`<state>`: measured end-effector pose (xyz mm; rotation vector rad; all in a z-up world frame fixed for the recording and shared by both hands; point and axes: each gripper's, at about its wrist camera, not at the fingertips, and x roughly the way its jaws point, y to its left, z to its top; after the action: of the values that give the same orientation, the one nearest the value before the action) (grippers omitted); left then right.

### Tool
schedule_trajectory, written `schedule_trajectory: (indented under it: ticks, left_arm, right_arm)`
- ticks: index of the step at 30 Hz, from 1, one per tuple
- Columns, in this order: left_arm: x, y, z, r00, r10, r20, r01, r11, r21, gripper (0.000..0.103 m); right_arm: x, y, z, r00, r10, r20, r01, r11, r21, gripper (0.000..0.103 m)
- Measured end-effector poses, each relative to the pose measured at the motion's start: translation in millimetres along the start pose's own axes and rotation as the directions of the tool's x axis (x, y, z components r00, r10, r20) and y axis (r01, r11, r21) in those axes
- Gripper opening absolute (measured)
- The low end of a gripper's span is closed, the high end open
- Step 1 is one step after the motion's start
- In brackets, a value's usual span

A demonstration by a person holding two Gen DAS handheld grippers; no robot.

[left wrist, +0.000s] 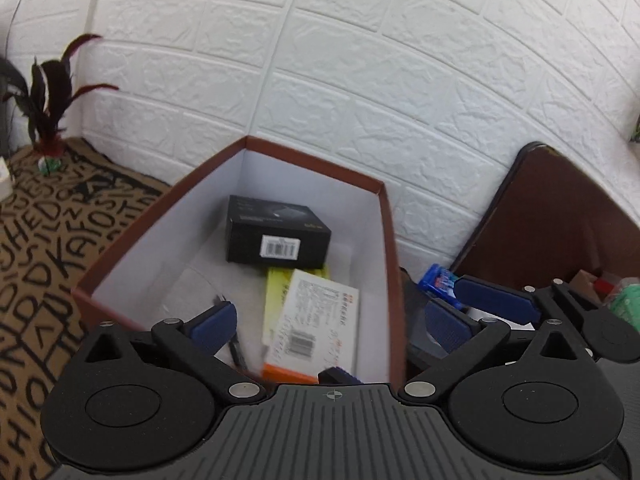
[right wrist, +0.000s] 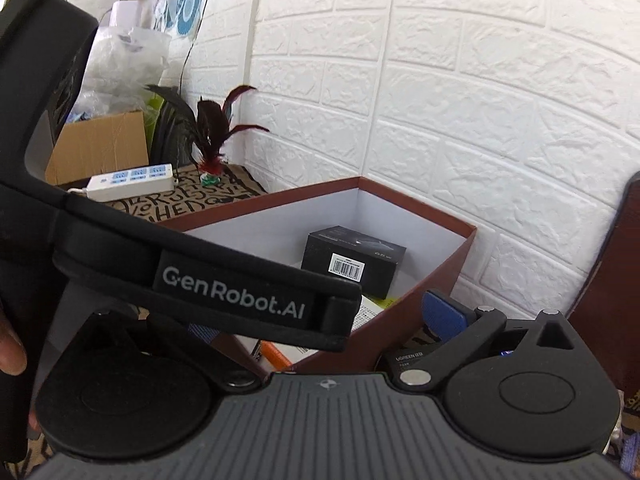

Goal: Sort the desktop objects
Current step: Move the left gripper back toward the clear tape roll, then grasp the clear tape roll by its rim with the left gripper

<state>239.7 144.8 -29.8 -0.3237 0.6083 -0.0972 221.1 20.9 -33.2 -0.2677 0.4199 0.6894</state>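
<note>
Because both the left tongs (left wrist: 332, 320) and right tongs (right wrist: 324, 320) gape wide and empty above the box (left wrist: 394, 280), a careless descent may snag its rim.

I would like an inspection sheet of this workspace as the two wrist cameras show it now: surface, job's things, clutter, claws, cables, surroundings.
Surface: tablecloth printed with black letters.
Job's things: open brown box with white inside, holding a black carton at the back and a white carton lying on a yellow one nearer the camera.
Clutter: blue packet right of the box; feather shuttlecock; cardboard box.
Claws: left claw open above the box, holding nothing; right claw open, partly hidden by the other tool's strap.
Cables: power strip with its cord; thin wire on the wall.
Surroundings: white brick-pattern wall.
</note>
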Motion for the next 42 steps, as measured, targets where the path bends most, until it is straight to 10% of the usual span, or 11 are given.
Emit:
schedule_trajectory:
  ticks: [11,22,34,38,42]
  left_arm:
    - [-65,-76,-80,0.998,-0.052,0.041,0.051,0.998,0.035,0.103]
    - [-38,-121,-167,0.990,-0.084,-0.117,0.085,0.996,0.007,0.103]
    - [-19,-127,-167,0.985,-0.075,-0.158,0.077,0.997,0.006,0.096]
    - [-18,-121,-164,0.985,-0.075,-0.158,0.074,0.997,-0.013,0.096]
    - [-22,-115,-161,0.986,-0.071,-0.151,0.067,0.997,-0.029,0.096]
  right_arm:
    - [-114,3,-46,0.994,-0.065,0.082,0.068,0.997,-0.028,0.103]
    - [-158,-23,-140,0.967,-0.248,-0.063,0.242,0.966,-0.091,0.100]
    - [-126,-81,-173,0.902,-0.367,-0.228,0.364,0.930,-0.056,0.035]
    - [-127,-84,-167,0.929,-0.296,-0.224,0.300,0.954,-0.015,0.009]
    - [-135,-71,-163,0.971,-0.145,-0.189,0.153,0.988,0.031,0.010]
